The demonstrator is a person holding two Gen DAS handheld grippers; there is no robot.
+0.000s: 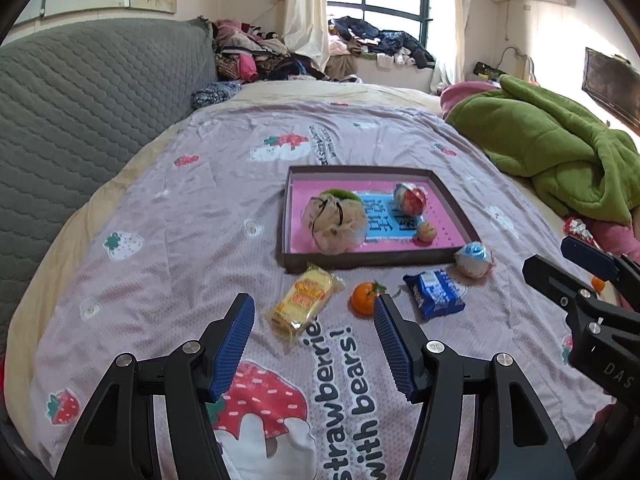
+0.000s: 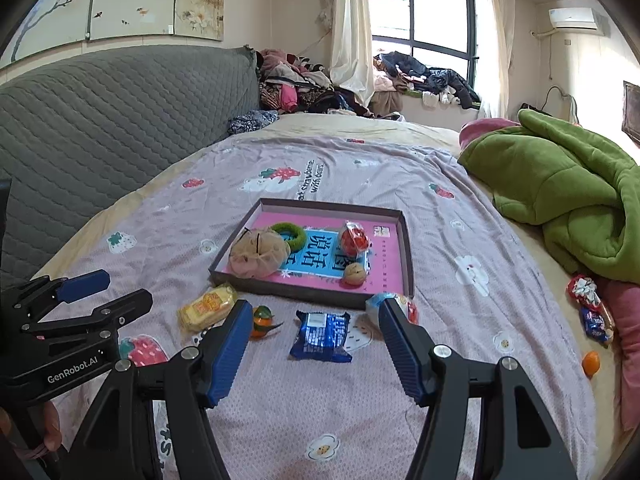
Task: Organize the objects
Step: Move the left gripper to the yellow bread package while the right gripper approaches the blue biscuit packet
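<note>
We see both units over the bed [image 1: 160, 240], each spread wide and holding nothing. The left hand-held gripper [image 1: 314, 308] frames the yellow pack [image 1: 304, 304], which lies just before the tray's [image 1: 372, 260] near wall; its right pad overlaps the orange [image 1: 362, 298] in view, contact not determinable. The right hand-held gripper [image 2: 312, 316] frames the blue pack [image 2: 322, 336], also near the tray's front wall. A wrapped ball [image 1: 474, 258] sits at the tray's near right corner. Inside the tray: pouch [image 1: 334, 222], green ring [image 2: 290, 234], red wrapped ball [image 1: 410, 198], walnut [image 1: 426, 232]. A green blanket [image 1: 560, 152] lies well right of the tray.
</note>
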